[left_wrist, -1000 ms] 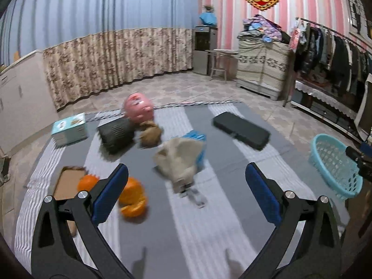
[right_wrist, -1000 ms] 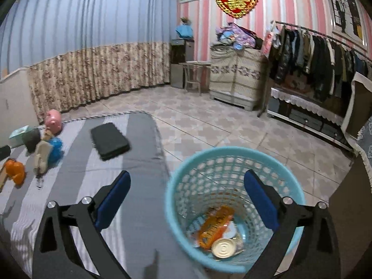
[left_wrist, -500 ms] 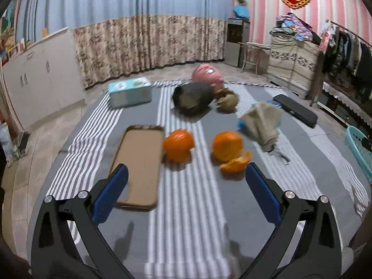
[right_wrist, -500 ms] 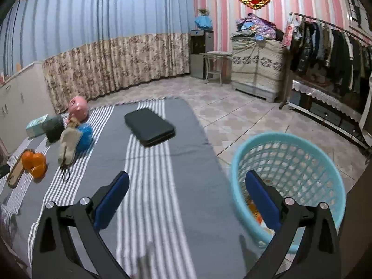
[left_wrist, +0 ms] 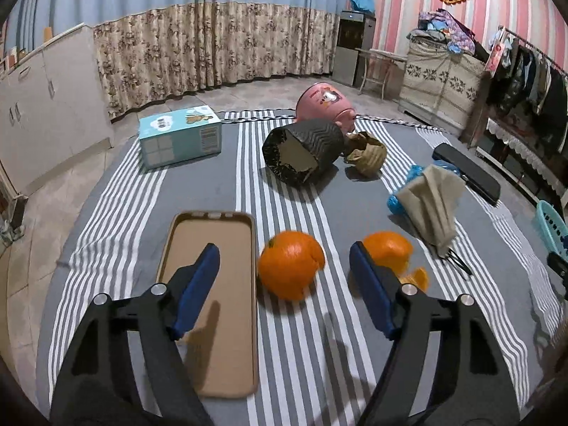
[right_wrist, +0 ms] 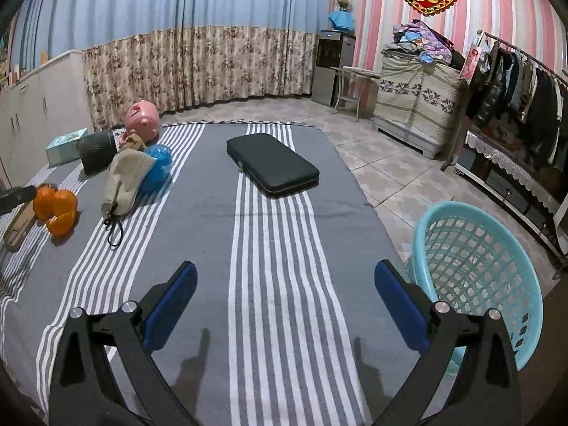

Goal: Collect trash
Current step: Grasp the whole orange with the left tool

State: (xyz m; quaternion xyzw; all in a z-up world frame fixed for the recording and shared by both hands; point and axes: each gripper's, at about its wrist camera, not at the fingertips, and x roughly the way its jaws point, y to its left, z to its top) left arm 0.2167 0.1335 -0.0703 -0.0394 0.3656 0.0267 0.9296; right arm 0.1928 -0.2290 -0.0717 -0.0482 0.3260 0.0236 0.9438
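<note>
L gripper (left_wrist: 284,277): jaws closing, w/ orange peel (left_wrist: 291,264) between pads, not yet touched.
R gripper (right_wrist: 285,301): open wide, empty, over striped mat (right_wrist: 269,248).
Trash: peel on mat just right of tan phone case (left_wrist: 213,301); 2nd orange piece (left_wrist: 388,250) behind right pad.
Basket (right_wrist: 475,266): teal, at mat's right edge, beside R gripper.
Other: black case (right_wrist: 271,163) mid-mat; beige pouch (left_wrist: 431,206) near oranges.

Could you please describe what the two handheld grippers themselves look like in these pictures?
Both look alike. The left gripper and right gripper each have two black angular plastic arms with triangular cut-outs, silver round bolts at the joints, and flat blue pads lining the fingers. No cables, markings, hands or sleeves show.
</note>
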